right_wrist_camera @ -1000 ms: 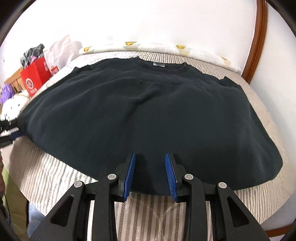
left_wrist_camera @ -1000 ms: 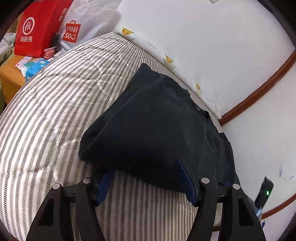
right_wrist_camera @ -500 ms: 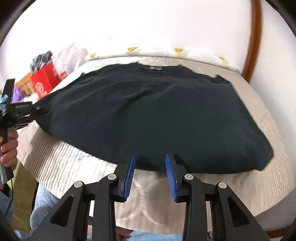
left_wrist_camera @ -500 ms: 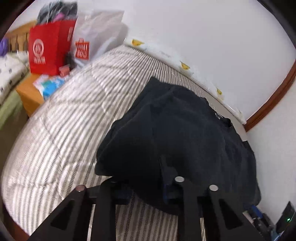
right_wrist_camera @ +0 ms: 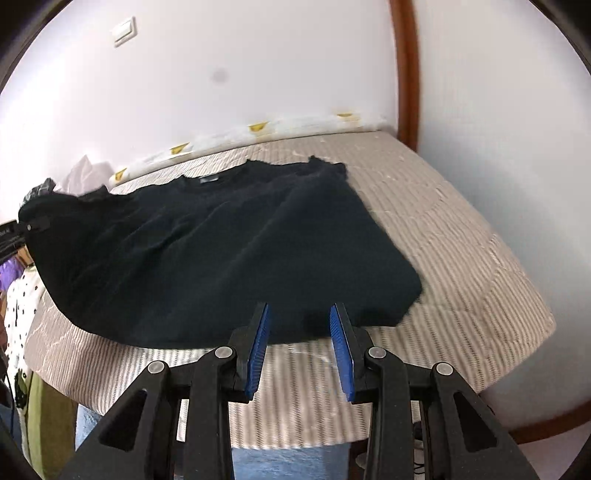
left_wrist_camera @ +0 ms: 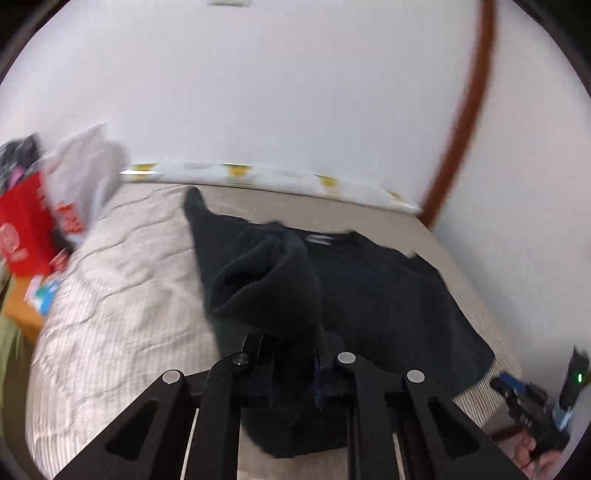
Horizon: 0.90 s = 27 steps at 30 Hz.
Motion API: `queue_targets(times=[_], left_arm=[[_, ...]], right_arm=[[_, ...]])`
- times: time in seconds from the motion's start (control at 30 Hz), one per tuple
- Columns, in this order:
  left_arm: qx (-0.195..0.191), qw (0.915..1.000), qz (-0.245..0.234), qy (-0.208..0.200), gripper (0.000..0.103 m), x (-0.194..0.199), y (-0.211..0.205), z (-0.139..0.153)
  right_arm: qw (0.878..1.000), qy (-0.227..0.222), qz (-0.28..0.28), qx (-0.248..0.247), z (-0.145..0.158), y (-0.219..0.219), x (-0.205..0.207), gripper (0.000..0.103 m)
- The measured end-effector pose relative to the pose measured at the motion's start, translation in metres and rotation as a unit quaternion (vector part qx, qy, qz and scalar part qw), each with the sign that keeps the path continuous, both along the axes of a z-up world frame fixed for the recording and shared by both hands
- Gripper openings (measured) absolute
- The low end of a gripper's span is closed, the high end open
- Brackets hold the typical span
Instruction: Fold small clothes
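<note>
**Here, one gripper clamps a shirt corner while the other waits wide at the hem**

Broadly, a striped mattress (right_wrist_camera: 461,236) fills both views, set against a white wall (left_wrist_camera: 295,92) with a brown wooden trim (right_wrist_camera: 406,74) running up it. A pale roll with yellow marks (left_wrist_camera: 280,177) lies along the far edge of the mattress where it meets the wall.

A black shirt (right_wrist_camera: 221,251) lies spread on the mattress, collar toward the wall, hem toward the near edge. Its left corner is lifted off the bedding and bunched into a hump (left_wrist_camera: 273,280) that rises in front of the left camera and hides part of the shirt behind it.

The left gripper (left_wrist_camera: 291,354) is clenched on that raised corner, fabric packed between its fingers. The right gripper (right_wrist_camera: 301,343) is released, its blue pads (right_wrist_camera: 258,350) well apart, hovering just at the hem near the shirt's right half; whether a pad touches the cloth cannot be told.

Beside the mattress on the left stand a red bag (left_wrist_camera: 22,229) and a white bag (left_wrist_camera: 81,177), blurred, with an orange-brown stand (left_wrist_camera: 22,314) beneath holding small boxes. A light switch (right_wrist_camera: 123,31) sits high on the wall.
</note>
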<state>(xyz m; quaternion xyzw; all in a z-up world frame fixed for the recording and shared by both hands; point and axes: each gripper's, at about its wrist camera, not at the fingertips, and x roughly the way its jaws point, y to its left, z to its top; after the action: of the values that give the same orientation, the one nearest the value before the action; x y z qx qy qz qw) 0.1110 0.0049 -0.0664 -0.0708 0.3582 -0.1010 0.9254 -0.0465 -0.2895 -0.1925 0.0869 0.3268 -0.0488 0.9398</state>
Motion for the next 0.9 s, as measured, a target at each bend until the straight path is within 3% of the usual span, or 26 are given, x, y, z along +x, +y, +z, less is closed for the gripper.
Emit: queue_targets(times=[0.17,0.47,0.63,0.77,0.83,0.9], left_arm=[[-0.005,0.9963,-0.081,0.029,0.013,0.008,-0.044,-0.023],[-0.008,0.9835,-0.152,0.097,0.014,0.013,-0.082,-0.069],[-0.041,0.9769,-0.192,0.085,0.033,-0.005,-0.065,-0.056],[-0.037,0.9804,-0.184,0.059,0.043,-0.025,-0.038,-0.043],[-0.035,0.9829,-0.173,0.050,0.061,-0.035,-0.019,-0.044],[-0.033,0.9854,-0.159,0.052,0.062,-0.043,0.002,-0.050]], right_arm=[[1.000,0.006,-0.020,0.008,-0.004,-0.021,-0.005,0.033],[1.000,0.026,-0.017,0.002,-0.012,-0.022,0.004,0.033],[1.000,0.028,-0.007,-0.006,-0.004,-0.009,0.010,0.035],[1.000,0.014,0.007,0.006,0.011,0.009,0.019,0.047],[1.000,0.006,0.025,0.013,0.018,0.023,0.023,0.055],[0.998,-0.003,0.054,0.020,0.026,0.042,0.028,0.063]])
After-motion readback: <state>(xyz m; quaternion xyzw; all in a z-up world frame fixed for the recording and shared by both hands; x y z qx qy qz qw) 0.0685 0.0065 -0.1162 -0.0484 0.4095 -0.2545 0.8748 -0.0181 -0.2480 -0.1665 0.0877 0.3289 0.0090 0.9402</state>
